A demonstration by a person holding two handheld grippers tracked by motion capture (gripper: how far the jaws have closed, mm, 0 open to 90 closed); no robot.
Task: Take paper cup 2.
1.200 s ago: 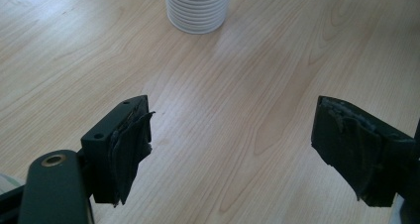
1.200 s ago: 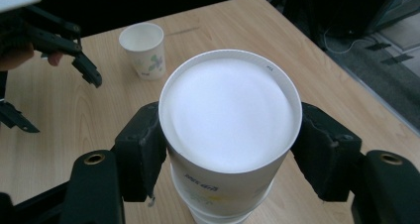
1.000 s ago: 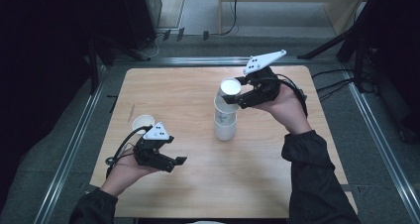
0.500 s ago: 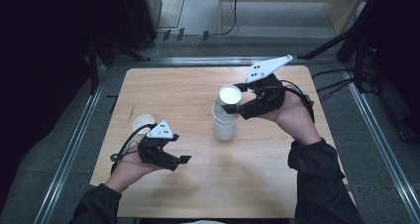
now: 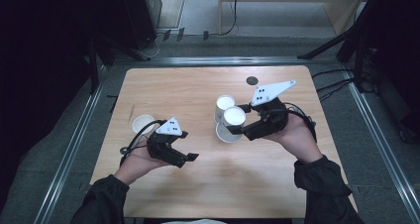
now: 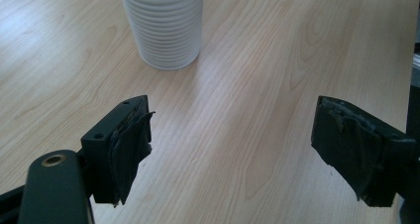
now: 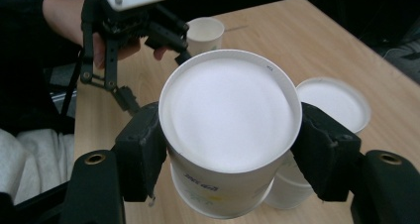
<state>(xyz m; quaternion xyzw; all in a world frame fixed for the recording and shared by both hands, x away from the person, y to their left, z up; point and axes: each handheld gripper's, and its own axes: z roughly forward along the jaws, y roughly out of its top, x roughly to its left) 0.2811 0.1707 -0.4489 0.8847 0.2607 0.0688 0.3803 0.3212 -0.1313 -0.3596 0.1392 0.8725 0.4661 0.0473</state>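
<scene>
- The wooden table [image 5: 208,194] carries my work, with a stack of white paper cups [image 5: 225,110] standing upside down near its middle.
- My right gripper [image 5: 236,127] clamps an upturned paper cup [image 7: 228,130] by its sides, one jaw on each flank, held just beside the stack, above the tabletop.
- My left gripper [image 5: 190,158] hovers with jaws spread wide, nothing between them, well apart from the stack.
- A single upright cup [image 5: 143,123] sits just behind my left hand.

My left gripper [image 5: 190,157] low over the table, jaws spread wide, my right gripper [image 5: 236,131] clamped tight, wrist angled inward.
</scene>
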